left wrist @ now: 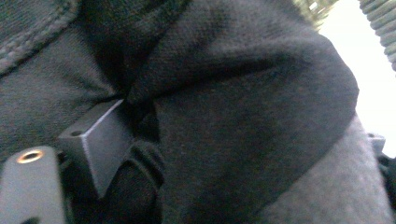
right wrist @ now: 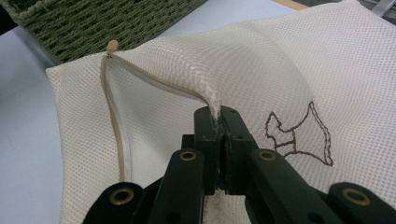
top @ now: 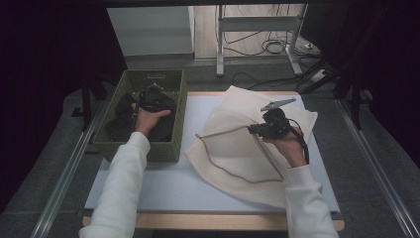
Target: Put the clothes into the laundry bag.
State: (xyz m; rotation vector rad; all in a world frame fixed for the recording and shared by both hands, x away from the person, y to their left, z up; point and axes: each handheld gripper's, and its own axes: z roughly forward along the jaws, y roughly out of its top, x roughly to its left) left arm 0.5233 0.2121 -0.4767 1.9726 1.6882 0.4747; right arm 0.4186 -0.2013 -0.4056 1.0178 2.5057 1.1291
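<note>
The mesh bag (right wrist: 289, 84) is pinched by the right gripper (right wrist: 219, 116). Dark clothing (left wrist: 243, 121) in the basket (top: 171, 148) surrounds the left gripper (top: 148, 99); its grip cannot be told.

White sleeves (top: 124, 178); black tongs (right wrist: 218, 135) with brass-ringed screw holes.

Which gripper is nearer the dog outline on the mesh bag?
Right. The right gripper pinches the mesh bag just beside the dog outline; the left gripper is over in the green basket, amid dark clothing.

Dim high view, black edges; left gripper view blurred close-up, glare top right; right gripper view sharp.
</note>
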